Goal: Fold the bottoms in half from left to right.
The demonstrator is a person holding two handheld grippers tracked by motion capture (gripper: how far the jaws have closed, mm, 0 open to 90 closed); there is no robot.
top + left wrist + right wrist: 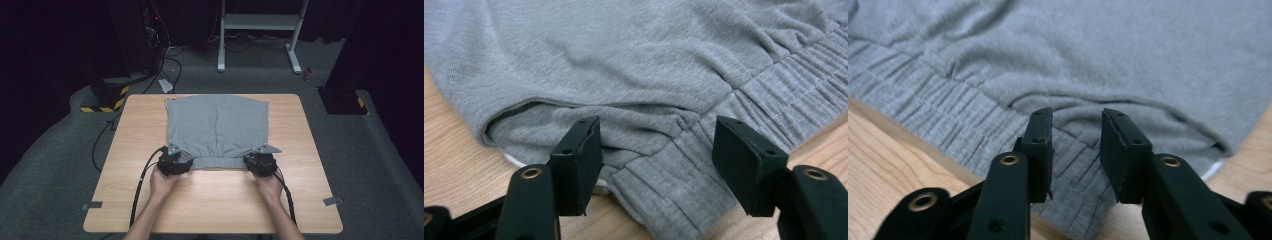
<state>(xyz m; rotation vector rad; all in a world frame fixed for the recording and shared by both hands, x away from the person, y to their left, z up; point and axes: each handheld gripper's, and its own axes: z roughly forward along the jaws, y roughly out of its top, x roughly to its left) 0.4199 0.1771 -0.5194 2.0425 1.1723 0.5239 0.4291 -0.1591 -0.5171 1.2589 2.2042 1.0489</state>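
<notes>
Grey shorts lie flat in the middle of the wooden table, waistband on the near side toward the person, legs pointing away.

Left side: left gripper sits at the near-left corner of the waistband. In the left gripper view its jaws stand wide apart, the gathered waistband corner lying between them, pads not pressing on cloth. Released, nothing held.

Right side: right gripper sits at the near-right corner of the waistband. In the right gripper view the jaws are narrower, but a clear gap shows between the pads, with the waistband fold just beyond and under the tips. Not clamped on the cloth yet, as far as the view shows.

Step in hand, my read: lining up both grippers on the two waistband corners for a two-handed pickup, likely to fold or lift the shorts.

Next move calls for: pushing both sets of tips a bit further over the waistband edge, then closing on both layers together. Risk: catching the top layer alone, or the right jaws sliding off the ribbed edge.
</notes>
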